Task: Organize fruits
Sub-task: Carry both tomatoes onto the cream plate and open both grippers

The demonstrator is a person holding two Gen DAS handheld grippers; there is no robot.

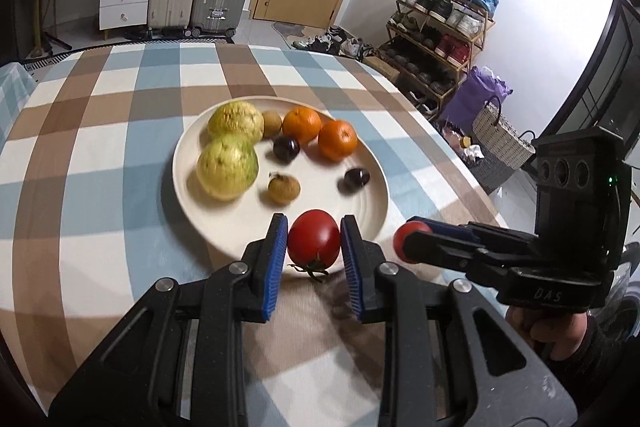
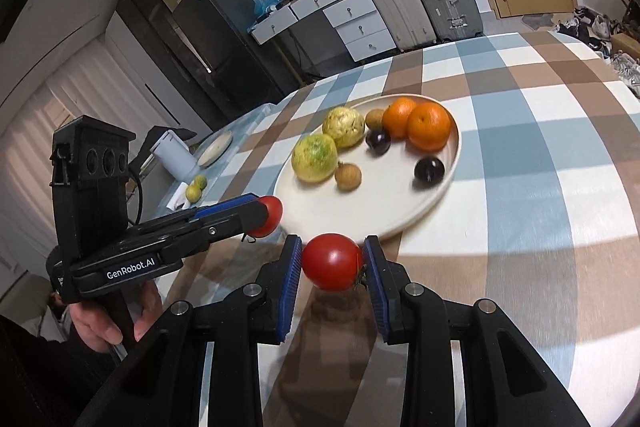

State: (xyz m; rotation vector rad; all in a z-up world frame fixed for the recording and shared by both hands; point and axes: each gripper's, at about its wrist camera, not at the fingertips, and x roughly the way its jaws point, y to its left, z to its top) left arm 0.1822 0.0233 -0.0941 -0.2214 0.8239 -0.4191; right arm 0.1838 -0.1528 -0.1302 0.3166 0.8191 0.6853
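Note:
My left gripper (image 1: 314, 247) is shut on a red tomato (image 1: 313, 242) and holds it over the near rim of the cream plate (image 1: 360, 203). It also shows in the right wrist view (image 2: 264, 217). My right gripper (image 2: 333, 263) is shut on a second red tomato (image 2: 332, 261), just short of the plate (image 2: 360, 215); it shows in the left wrist view (image 1: 404, 241). On the plate lie two yellow-green guavas (image 1: 228, 167), two oranges (image 1: 337, 140), two dark plums (image 1: 286, 148) and two small brown fruits (image 1: 284, 189).
The plate rests on a checked tablecloth (image 1: 100, 155). In the right wrist view a small plate (image 2: 216, 148), a white container (image 2: 174, 155) and two green-yellow fruits (image 2: 196, 188) sit at the table's far left. Suitcases, drawers and a shoe rack (image 1: 436, 27) stand beyond the table.

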